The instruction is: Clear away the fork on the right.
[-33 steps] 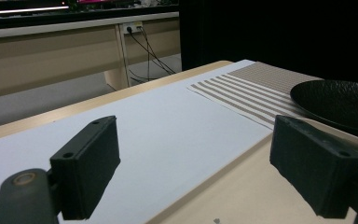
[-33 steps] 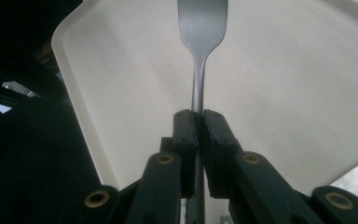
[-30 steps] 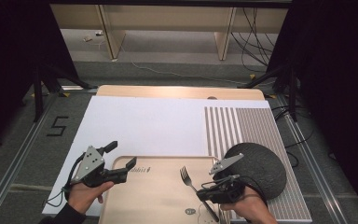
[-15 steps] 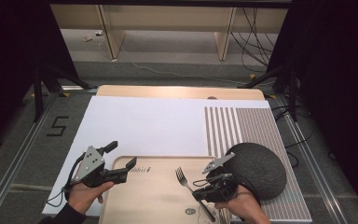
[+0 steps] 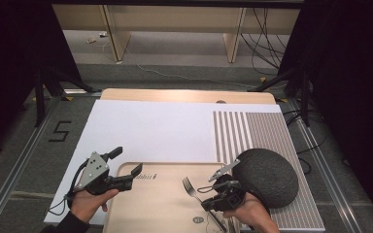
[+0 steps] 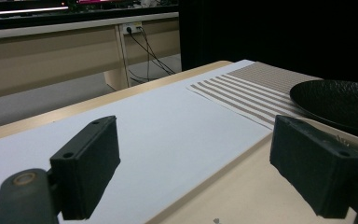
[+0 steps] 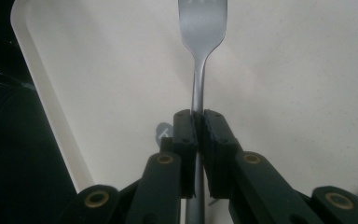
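Right gripper view shows the plain silver metal fork [image 7: 200, 56] with a slim straight handle, a narrow neck and a broad matte head; its tines run out of the top edge. The right claw [image 7: 198, 122] is closed tight on the handle. The fork is over the beige wooden tray [image 5: 150, 204], left of the round black textured plate [image 5: 267, 177]. The left claw [image 5: 128, 165] stands wide open and holds nothing, at the tray's left corner.

Fork [image 7: 202, 28] is looking like smooth glossy metal; tray [image 5: 160, 208] matt pale wood-like; plate [image 5: 267, 177] at 3 o'clock showing rough matt black.
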Motion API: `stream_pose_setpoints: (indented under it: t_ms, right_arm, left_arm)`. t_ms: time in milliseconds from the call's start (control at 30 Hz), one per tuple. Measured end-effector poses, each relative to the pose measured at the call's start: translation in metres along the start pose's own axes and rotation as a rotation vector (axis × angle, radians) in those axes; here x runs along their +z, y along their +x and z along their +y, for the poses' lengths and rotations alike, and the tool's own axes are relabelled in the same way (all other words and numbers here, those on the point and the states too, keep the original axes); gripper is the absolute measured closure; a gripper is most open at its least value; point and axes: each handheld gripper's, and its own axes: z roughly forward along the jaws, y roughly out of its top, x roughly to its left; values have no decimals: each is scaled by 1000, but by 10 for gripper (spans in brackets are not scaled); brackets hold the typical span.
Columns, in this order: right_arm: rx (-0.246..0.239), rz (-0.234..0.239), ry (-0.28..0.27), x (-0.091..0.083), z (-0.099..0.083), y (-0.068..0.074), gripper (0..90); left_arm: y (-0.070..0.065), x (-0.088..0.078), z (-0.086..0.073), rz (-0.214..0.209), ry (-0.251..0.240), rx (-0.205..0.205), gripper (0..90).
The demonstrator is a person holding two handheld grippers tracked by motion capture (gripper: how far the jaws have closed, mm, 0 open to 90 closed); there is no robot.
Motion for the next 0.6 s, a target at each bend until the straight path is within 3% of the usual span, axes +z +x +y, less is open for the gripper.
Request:
stream_pose_setpoints:
  t_ms: [600]
  right_arm:
    - [54,-18,48,13,0,-8,847]
  left_arm:
    - [0,1,0,-2,2,2,156]
